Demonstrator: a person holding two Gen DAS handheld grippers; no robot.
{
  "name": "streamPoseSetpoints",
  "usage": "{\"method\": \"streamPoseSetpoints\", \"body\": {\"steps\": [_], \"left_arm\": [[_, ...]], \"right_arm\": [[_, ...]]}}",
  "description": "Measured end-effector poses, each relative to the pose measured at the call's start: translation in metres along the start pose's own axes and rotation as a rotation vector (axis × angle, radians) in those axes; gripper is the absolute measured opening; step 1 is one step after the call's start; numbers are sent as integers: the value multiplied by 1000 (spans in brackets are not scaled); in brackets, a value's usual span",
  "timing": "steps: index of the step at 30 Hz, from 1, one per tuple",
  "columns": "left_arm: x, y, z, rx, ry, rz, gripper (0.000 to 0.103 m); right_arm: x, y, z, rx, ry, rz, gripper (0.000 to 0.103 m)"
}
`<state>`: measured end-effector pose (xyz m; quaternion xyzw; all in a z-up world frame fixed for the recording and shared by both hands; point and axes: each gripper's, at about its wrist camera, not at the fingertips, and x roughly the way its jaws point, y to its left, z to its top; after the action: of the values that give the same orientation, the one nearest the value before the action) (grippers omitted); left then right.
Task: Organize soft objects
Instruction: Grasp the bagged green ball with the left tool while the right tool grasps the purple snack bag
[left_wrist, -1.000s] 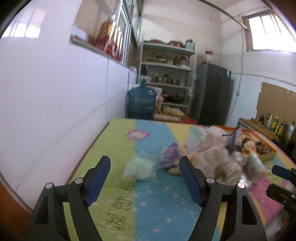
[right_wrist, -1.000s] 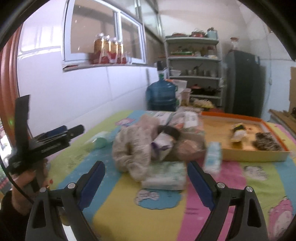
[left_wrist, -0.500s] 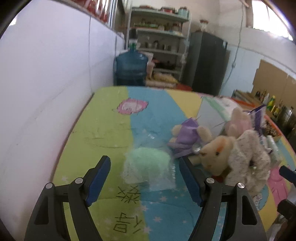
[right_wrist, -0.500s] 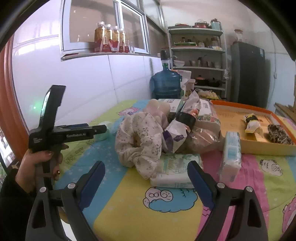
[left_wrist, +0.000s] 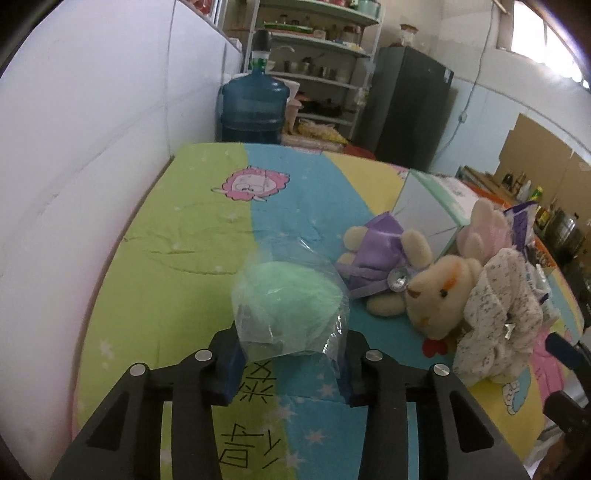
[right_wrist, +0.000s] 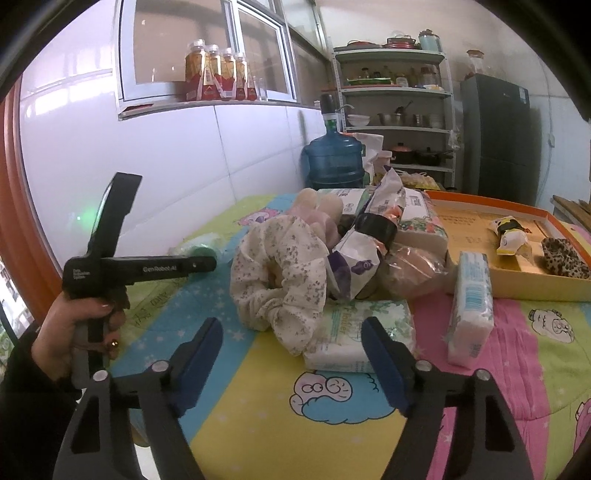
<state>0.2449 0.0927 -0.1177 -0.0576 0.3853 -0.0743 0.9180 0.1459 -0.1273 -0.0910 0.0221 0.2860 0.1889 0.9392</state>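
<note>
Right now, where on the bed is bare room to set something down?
Free: the green strip between the wall and the green bag; the yellow patch in front of the right gripper. Crowded: the pile around the scrunchie and tissue packs, up to the tray.

Home kitchen or pantry-type room. Metal shelving rack (right_wrist: 397, 92) at the back holds pots, bowls and jars; dark refrigerator (right_wrist: 495, 133) stands just beside it. Big blue water jug (right_wrist: 334, 157) with a pump top sits beyond the far edge of the worktop. Bottled drinks (right_wrist: 219, 72) line the window sill (right_wrist: 221, 105). White tiled walls. Worktop covered by a cartoon-print quilt (right_wrist: 258, 398) in green, blue, yellow and pink stripes.
</note>
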Motion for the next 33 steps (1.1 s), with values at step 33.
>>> {"method": "streamPoseSetpoints", "body": {"steps": [33], "left_arm": [[-94,-34,-47,-14,-357,-67,39]], "right_arm": [[48,-66,58,173,4,-25,41]]}}
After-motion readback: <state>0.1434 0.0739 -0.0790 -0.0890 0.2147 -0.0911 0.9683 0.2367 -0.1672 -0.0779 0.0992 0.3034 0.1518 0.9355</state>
